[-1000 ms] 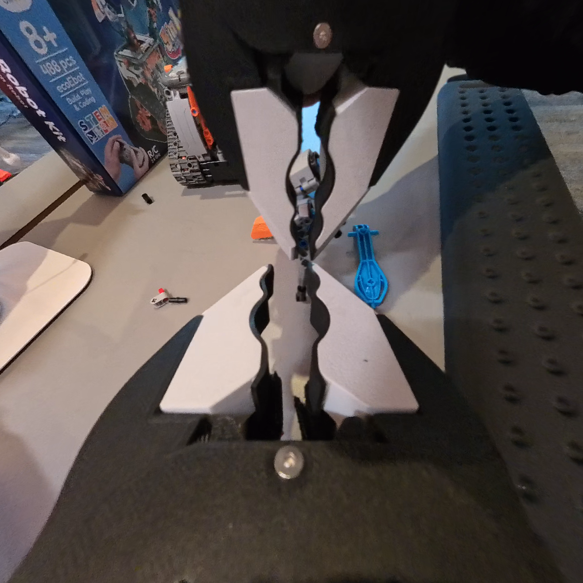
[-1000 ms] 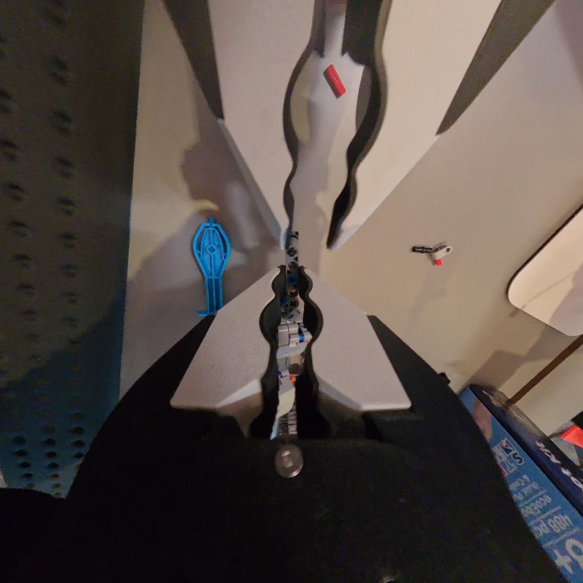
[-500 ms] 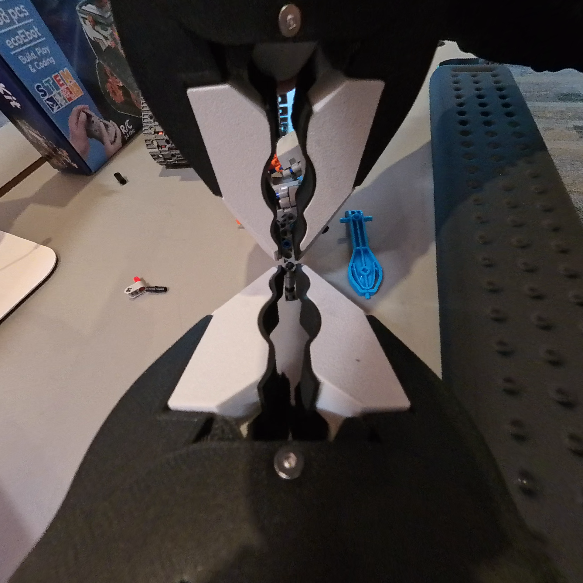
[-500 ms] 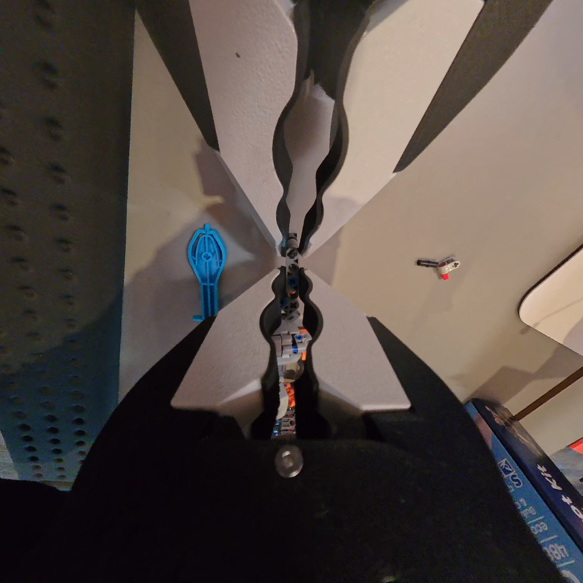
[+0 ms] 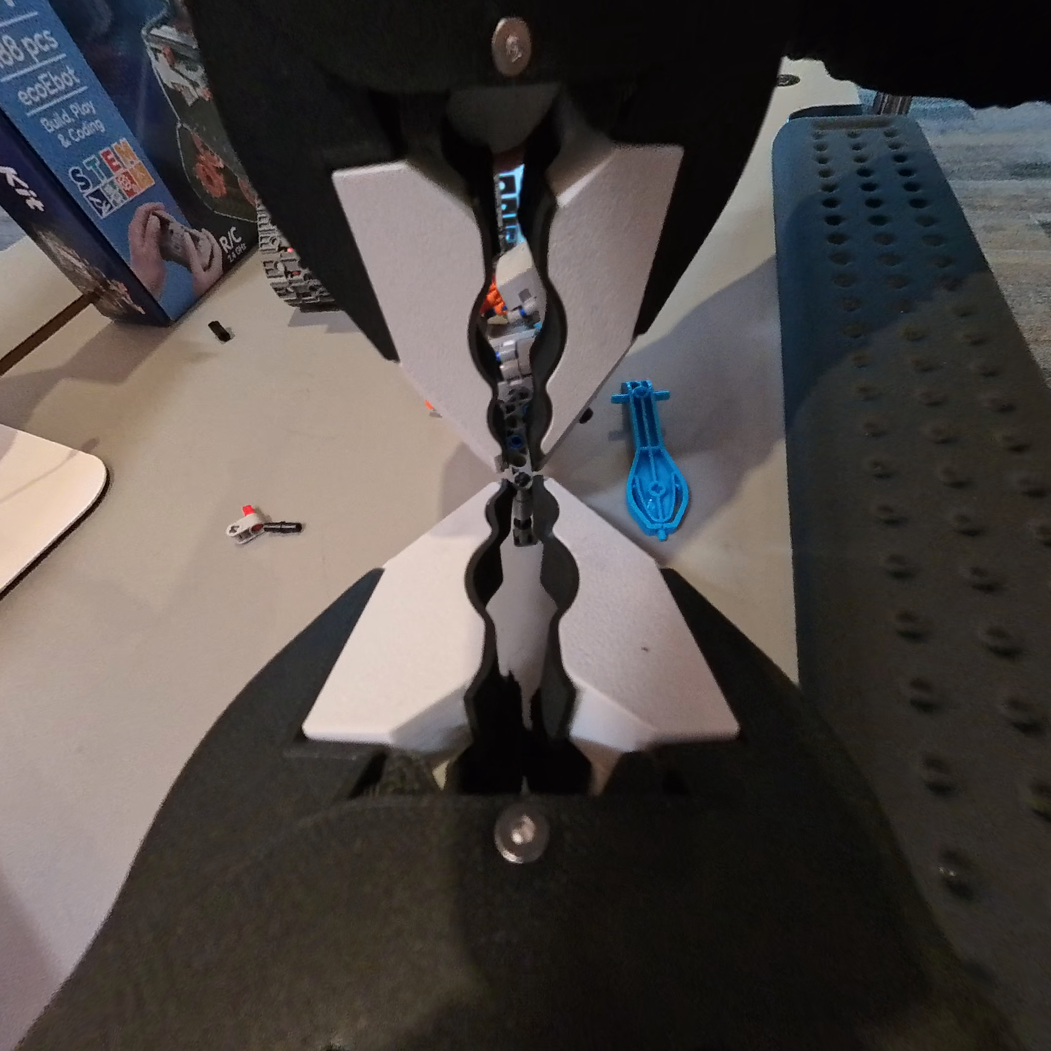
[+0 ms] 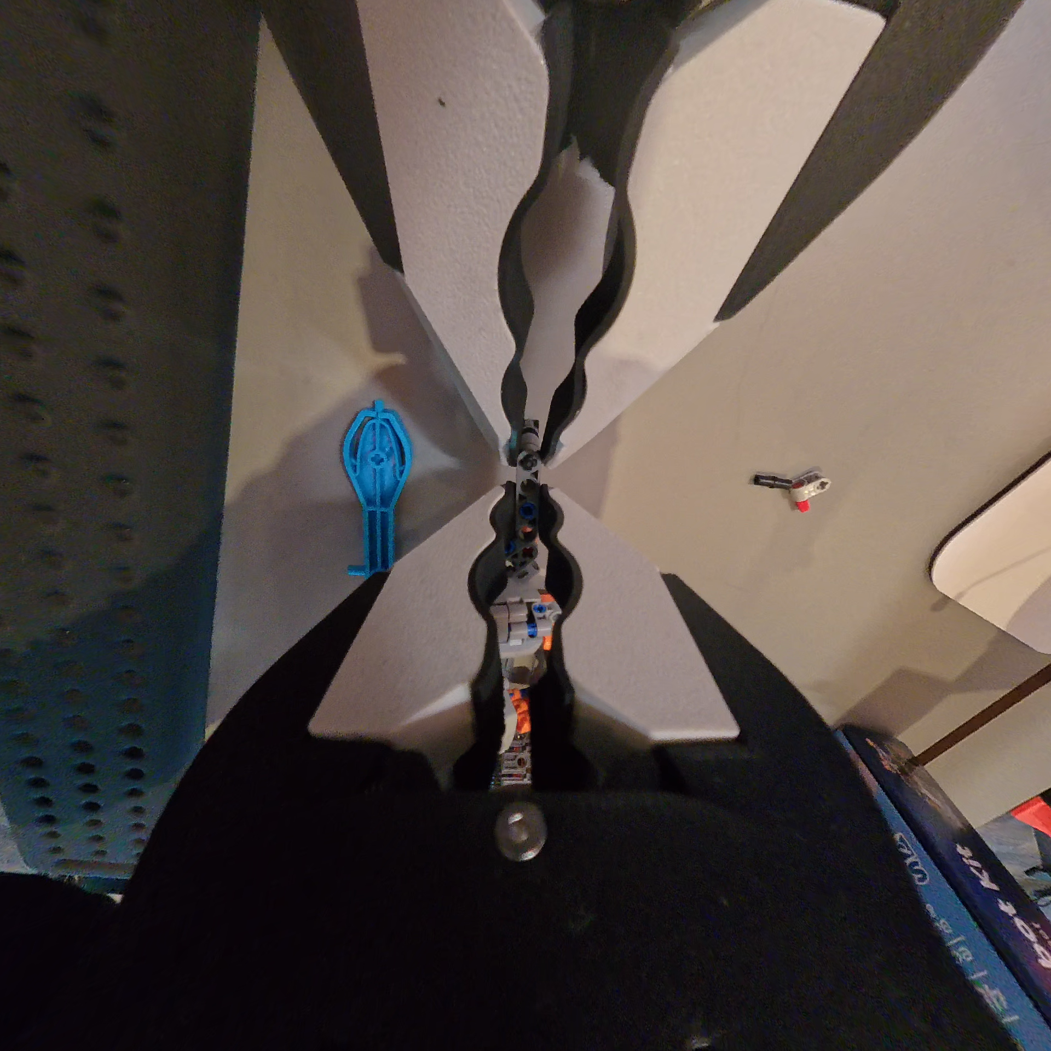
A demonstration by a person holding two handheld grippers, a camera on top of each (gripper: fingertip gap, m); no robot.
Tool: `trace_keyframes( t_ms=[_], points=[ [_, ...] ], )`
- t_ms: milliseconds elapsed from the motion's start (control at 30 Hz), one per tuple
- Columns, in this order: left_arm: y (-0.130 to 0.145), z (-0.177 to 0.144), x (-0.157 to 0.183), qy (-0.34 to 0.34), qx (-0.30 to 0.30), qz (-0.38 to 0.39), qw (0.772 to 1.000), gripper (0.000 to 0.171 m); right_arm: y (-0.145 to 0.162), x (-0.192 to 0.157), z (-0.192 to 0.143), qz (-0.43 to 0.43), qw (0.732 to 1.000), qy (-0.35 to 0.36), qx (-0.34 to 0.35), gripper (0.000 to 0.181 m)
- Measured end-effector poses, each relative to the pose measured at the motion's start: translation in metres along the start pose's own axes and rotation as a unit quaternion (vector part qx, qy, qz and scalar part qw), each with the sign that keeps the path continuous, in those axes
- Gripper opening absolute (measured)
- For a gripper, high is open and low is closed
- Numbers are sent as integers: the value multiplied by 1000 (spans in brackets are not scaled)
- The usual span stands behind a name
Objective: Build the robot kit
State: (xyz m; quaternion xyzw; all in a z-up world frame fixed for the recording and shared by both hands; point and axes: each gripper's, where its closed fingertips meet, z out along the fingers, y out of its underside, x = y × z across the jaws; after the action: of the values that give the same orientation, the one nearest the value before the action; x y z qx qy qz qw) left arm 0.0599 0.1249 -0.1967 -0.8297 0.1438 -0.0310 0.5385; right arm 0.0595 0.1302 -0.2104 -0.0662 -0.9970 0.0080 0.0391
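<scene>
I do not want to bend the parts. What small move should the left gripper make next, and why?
Probably ease the left gripper straight forward a little. Its small dark pin meets the end of the grey holed beam that the right gripper clamps, tip to tip and in line; whether the pin is seated is not visible.

Two tools tip to tip over table (image 5: 352, 597), spoon-shaped piece (image 5: 654, 472) right, small connector (image 5: 256, 526) left, box (image 5: 96, 170) behind
</scene>
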Motion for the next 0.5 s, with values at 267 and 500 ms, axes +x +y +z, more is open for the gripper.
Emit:
trace_keyframes(
  t_ms=[267,500],
  points=[
    [-2,4,1,14,1,-4,1000,4,3,-1,1,9,1000,-9,3,1],
    [-4,4,1,12,7,-3,1000,1,1,-1,1,5,1000,-8,8,0]
  ],
)
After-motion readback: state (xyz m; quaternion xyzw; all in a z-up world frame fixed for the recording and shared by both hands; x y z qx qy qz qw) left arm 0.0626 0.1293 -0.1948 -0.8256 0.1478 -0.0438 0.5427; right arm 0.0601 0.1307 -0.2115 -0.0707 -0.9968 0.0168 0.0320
